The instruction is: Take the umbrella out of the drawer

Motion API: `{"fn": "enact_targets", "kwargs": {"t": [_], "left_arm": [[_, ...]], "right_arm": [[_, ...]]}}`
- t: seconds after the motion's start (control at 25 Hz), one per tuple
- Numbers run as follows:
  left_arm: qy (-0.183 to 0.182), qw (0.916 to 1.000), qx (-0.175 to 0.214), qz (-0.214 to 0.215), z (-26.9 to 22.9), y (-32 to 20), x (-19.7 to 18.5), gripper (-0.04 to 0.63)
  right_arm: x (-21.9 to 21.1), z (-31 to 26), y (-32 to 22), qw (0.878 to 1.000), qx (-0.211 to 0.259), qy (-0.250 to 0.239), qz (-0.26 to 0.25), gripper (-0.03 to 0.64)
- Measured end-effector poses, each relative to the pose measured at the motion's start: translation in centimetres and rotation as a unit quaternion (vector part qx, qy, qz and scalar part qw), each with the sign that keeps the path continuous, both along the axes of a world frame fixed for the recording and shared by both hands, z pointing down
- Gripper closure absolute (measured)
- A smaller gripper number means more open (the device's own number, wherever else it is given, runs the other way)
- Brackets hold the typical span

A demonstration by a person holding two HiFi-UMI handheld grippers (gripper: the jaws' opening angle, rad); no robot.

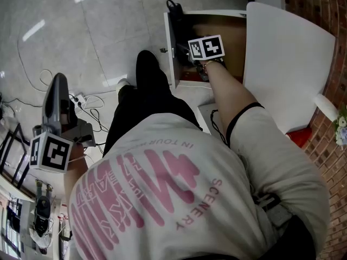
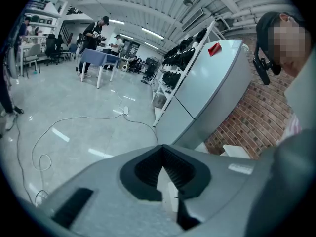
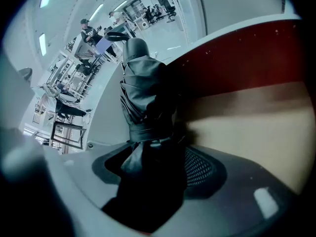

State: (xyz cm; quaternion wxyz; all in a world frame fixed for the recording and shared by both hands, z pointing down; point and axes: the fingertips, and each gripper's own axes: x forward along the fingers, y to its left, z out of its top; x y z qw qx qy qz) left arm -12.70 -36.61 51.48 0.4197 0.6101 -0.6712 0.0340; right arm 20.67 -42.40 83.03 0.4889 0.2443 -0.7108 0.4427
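Note:
A folded black umbrella [image 3: 145,98] stands up between the jaws of my right gripper [image 3: 153,147], which is shut on its lower part. In the head view the right gripper [image 1: 190,57] reaches into the open drawer [image 1: 170,42]. Its marker cube [image 1: 206,47] covers most of the umbrella there, and only a dark loop [image 1: 173,6] shows at the drawer's far corner. The drawer has a brown inside [image 3: 247,117]. My left gripper [image 1: 58,88] is held up at the far left, away from the drawer. Its fingertips [image 2: 161,149] meet with nothing between them.
A large white panel [image 1: 287,64] stands right of the drawer, with a brick wall [image 1: 320,4] behind it. Cables and a power strip [image 1: 80,98] lie on the grey floor at left. The person's legs [image 1: 149,91] stand just before the drawer front.

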Motion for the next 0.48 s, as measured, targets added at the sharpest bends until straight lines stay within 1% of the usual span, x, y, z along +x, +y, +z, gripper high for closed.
{"fn": "enact_targets", "kwargs": {"t": [0.16,0.36,0.48], "left_arm": [[0.007,1.0,0.001,0.002,0.4,0.4,-0.1,0.592],[0.015,0.9999,0.002,-0.004,0.9,1.1,-0.9,0.593],[0.012,0.9999,0.009,-0.006,0.3,1.9,-1.5,0.593]], "right_arm": [[-0.2,-0.1,-0.1,1.0,0.0,-0.002,0.005,0.311],[0.0,0.1,0.0,1.0,0.001,0.015,0.012,0.331],[0.0,-0.2,0.1,0.999,0.009,0.038,0.018,0.339]]}}
